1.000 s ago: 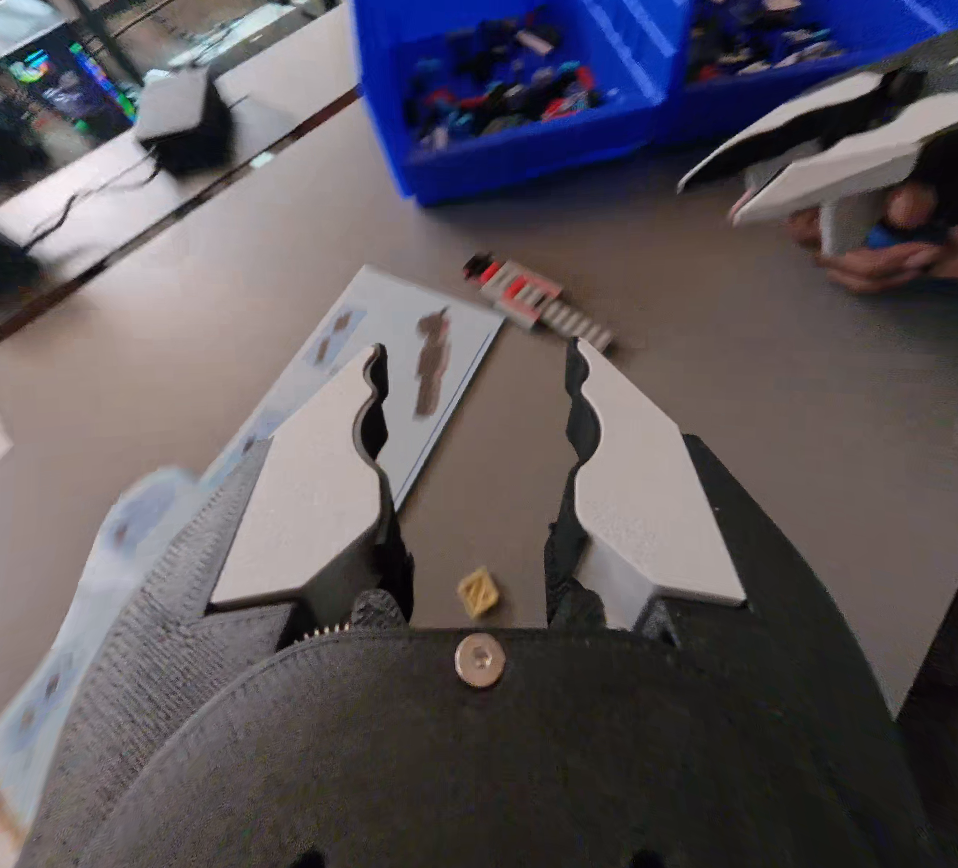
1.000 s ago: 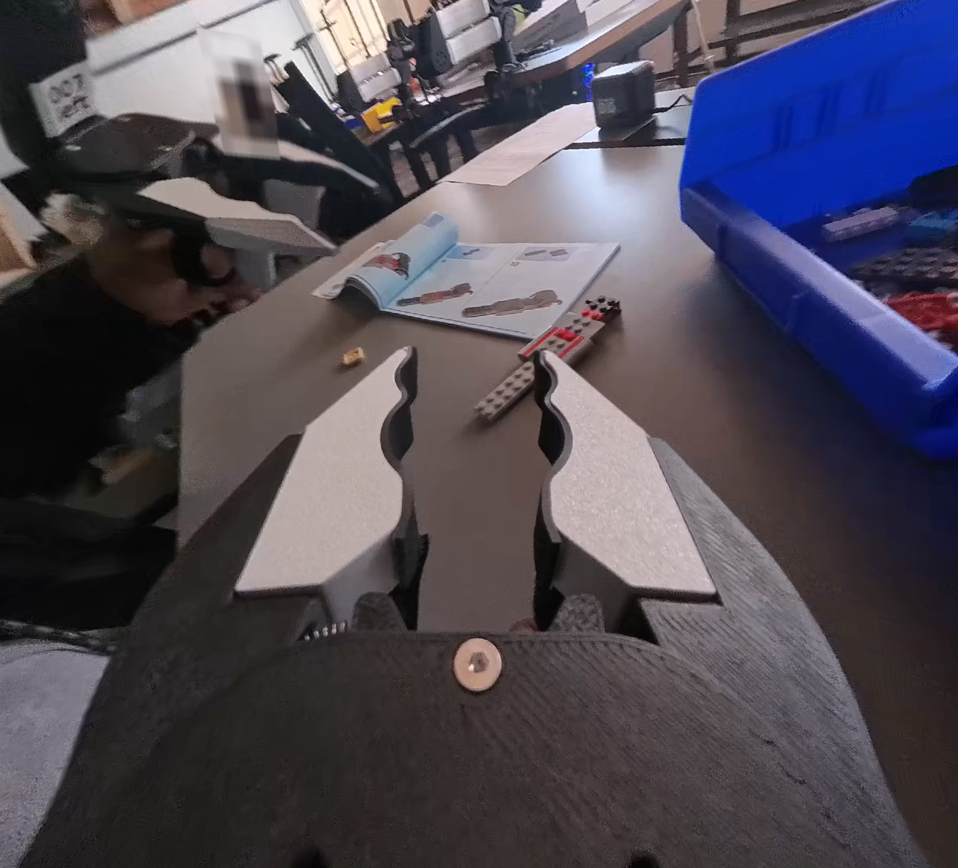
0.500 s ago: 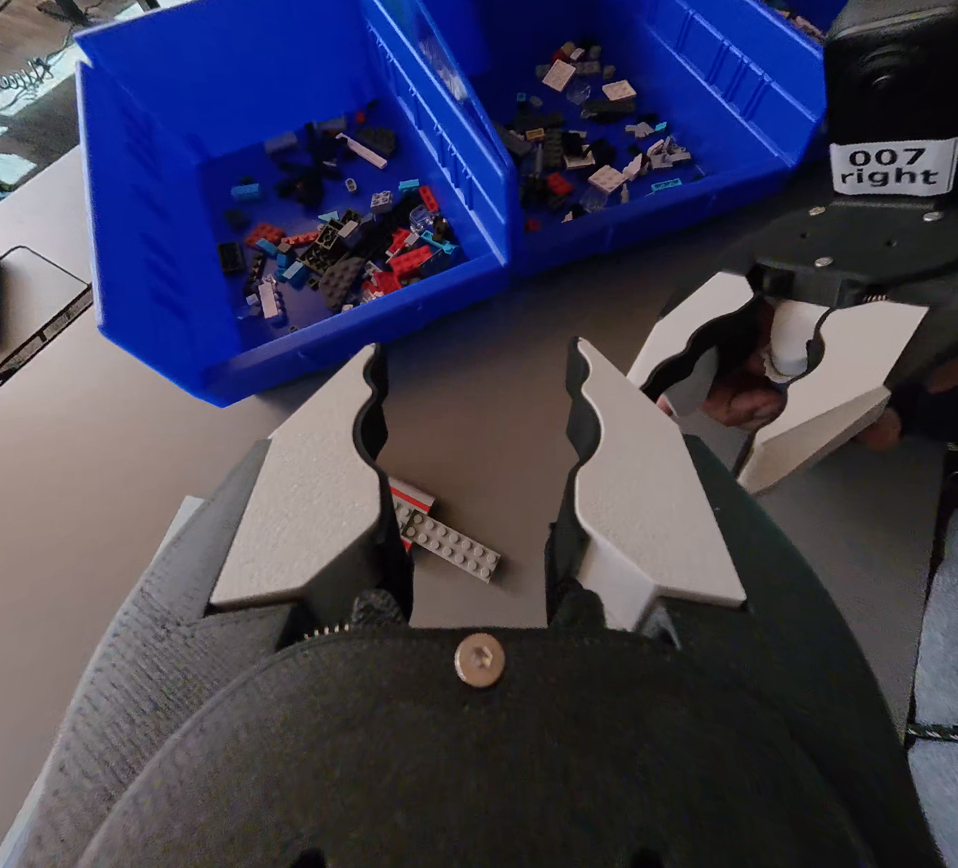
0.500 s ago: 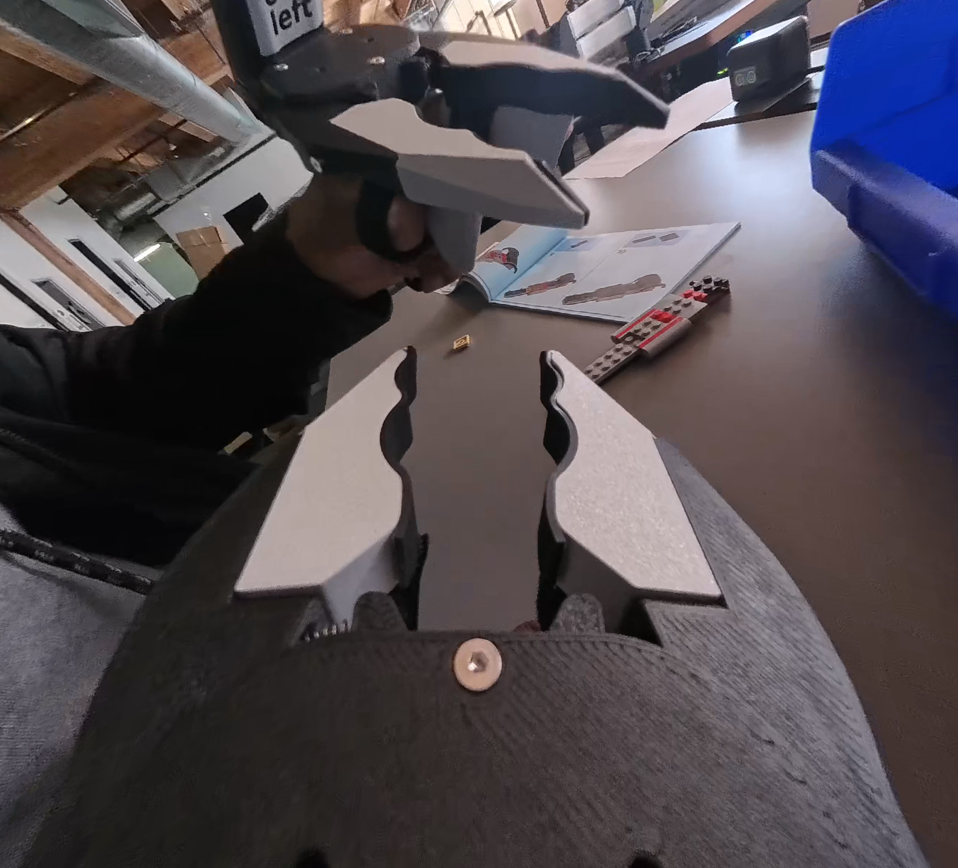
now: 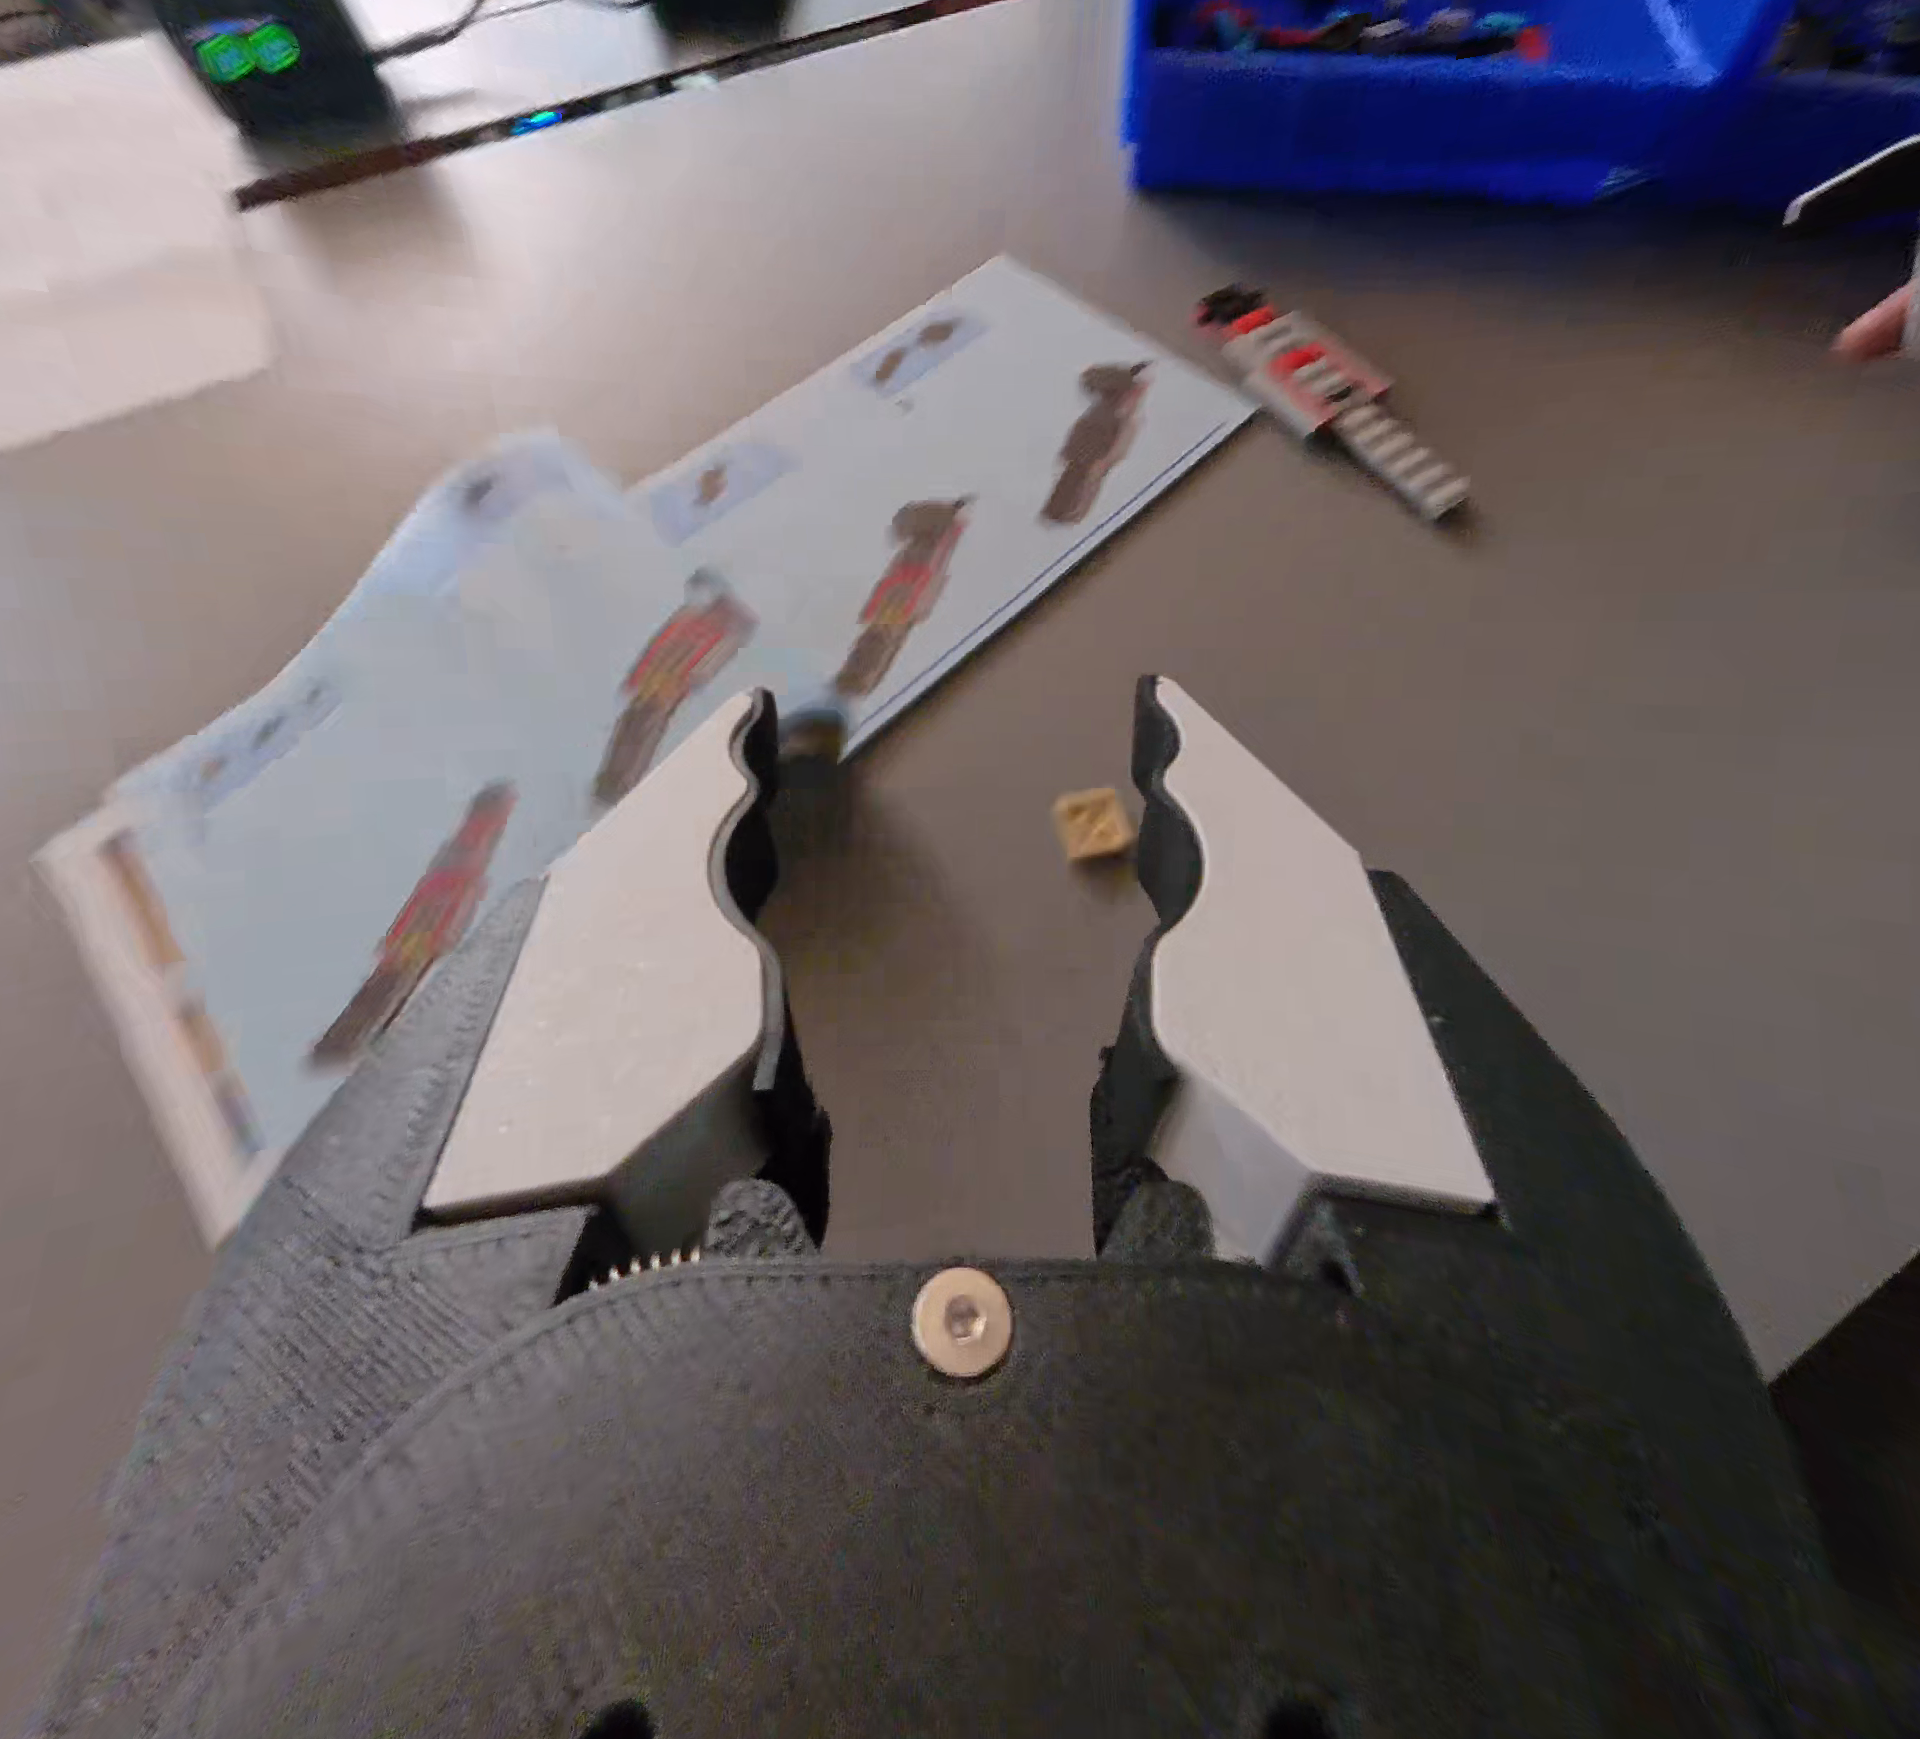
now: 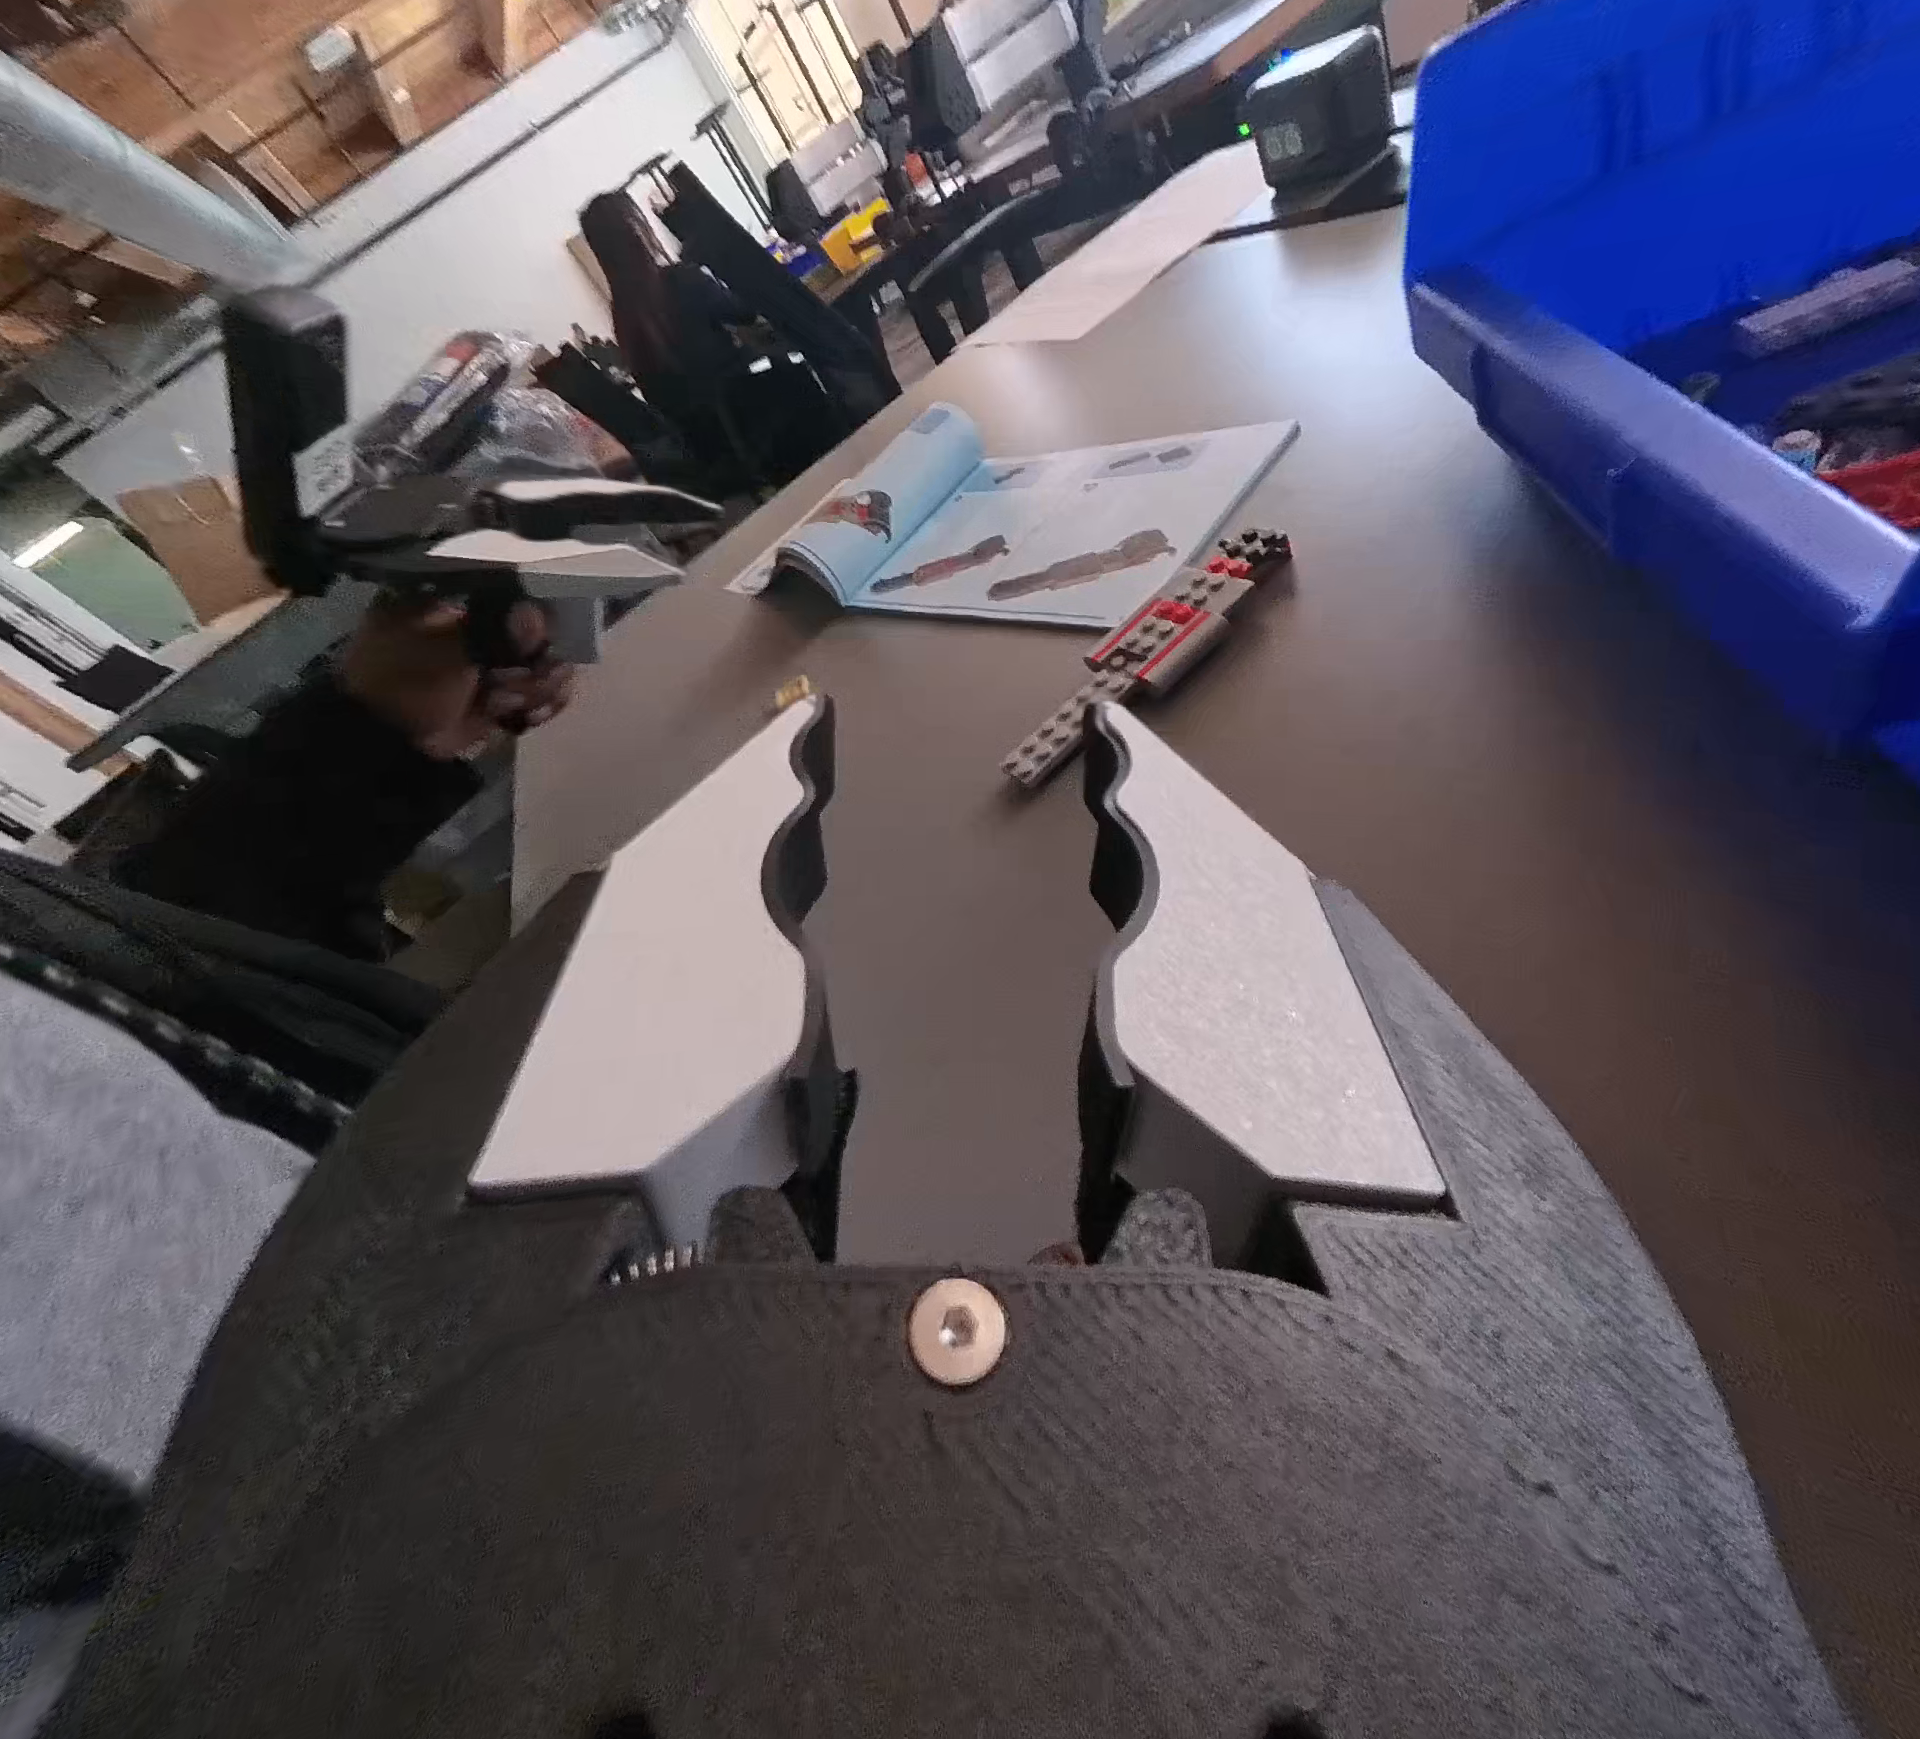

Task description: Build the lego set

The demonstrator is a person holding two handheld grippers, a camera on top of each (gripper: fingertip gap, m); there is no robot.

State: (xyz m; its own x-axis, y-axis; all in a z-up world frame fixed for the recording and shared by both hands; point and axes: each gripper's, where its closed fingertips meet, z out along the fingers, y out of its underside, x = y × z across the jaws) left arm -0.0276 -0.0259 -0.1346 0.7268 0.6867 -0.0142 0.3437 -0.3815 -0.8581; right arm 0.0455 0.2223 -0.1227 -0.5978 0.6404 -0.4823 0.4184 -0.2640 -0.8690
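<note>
Currently both grippers hold nothing: the left gripper (image 5: 951, 702) gapes wide above a small tan square lego tile (image 5: 1091, 823), the right gripper (image 6: 956, 721) narrower near a grey-and-red studded lego strip (image 6: 1148, 650). Closing off-centre would likely flick the tiny tile across the smooth dark table (image 5: 1455, 806).

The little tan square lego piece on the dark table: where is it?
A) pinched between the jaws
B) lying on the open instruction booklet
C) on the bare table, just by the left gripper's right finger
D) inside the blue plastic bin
C: the little tan square lego piece lies on the bare dark table, close beside the open left gripper, off the open instruction booklet.
</note>
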